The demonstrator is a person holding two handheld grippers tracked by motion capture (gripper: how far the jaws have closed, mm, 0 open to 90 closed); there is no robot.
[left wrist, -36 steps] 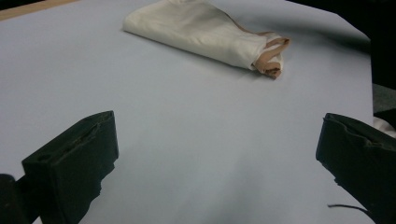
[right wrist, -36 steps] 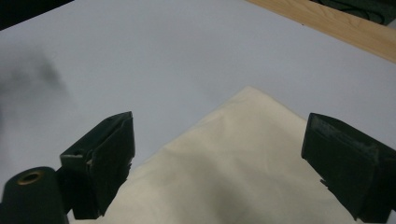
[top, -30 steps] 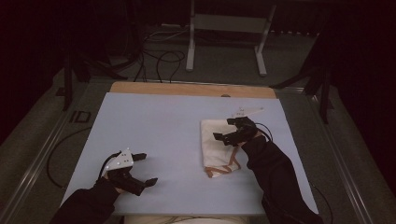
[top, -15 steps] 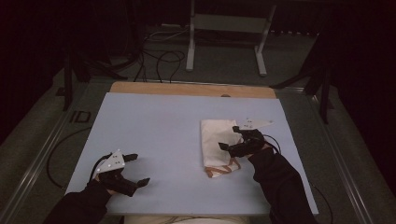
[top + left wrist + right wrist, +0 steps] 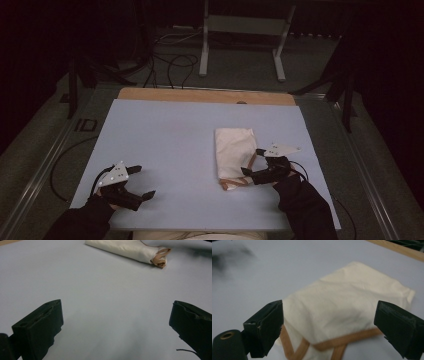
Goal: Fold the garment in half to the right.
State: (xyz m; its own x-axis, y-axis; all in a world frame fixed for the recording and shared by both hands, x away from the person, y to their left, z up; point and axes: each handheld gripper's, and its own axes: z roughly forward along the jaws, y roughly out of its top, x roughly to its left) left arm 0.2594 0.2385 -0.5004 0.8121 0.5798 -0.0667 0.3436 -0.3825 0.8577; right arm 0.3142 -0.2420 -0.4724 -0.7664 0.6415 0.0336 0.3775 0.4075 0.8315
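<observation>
pale blue table [image 5: 165,135] bearing one folded cream cloth [image 5: 234,152].

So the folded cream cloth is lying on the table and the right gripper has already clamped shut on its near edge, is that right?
Not quite. The right gripper is open, its jaws standing wide apart at the near edge of the cloth, as the right gripper view shows. The rest holds: the folded cream cloth lies on the table.

Your cloth bag [image 5: 234,157] is cream with tan-orange straps [image 5: 337,343]; it lies on a pale blue table [image 5: 165,135] with a light wooden far edge. Both grippers' jaws are black.
</observation>
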